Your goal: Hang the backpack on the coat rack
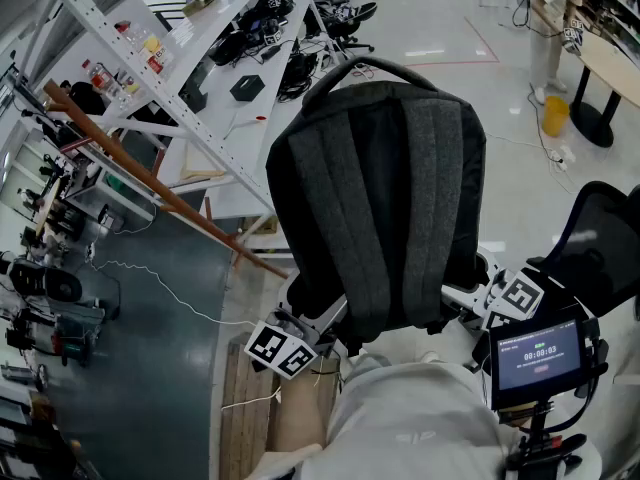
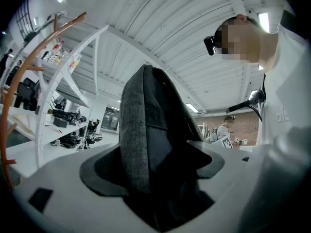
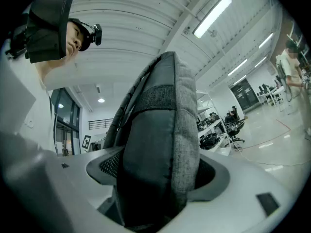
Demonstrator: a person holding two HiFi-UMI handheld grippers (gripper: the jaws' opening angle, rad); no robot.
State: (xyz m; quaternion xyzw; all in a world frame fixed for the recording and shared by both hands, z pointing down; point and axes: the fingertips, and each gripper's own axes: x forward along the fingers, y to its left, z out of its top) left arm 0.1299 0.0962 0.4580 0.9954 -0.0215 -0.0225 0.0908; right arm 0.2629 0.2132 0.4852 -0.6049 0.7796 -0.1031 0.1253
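A dark grey backpack (image 1: 380,198) is held upright in front of me, its padded back and straps facing the head camera and its top handle (image 1: 365,68) up. My left gripper (image 1: 300,333) clamps its lower left side, and my right gripper (image 1: 490,293) clamps its lower right side. In the left gripper view the backpack (image 2: 150,135) fills the gap between the jaws of the left gripper (image 2: 155,178). The right gripper (image 3: 155,183) likewise has the backpack (image 3: 160,144) wedged between its jaws. A brown wooden coat rack pole (image 1: 150,183) slants at the left, also visible as a pole (image 2: 29,67).
White metal shelving (image 1: 200,58) with bags and boxes runs behind the pole. A black mesh office chair (image 1: 600,238) stands at the right, a yellow bin (image 1: 555,115) beyond it. A small screen (image 1: 540,353) is mounted at the lower right. A person (image 1: 550,28) stands far off.
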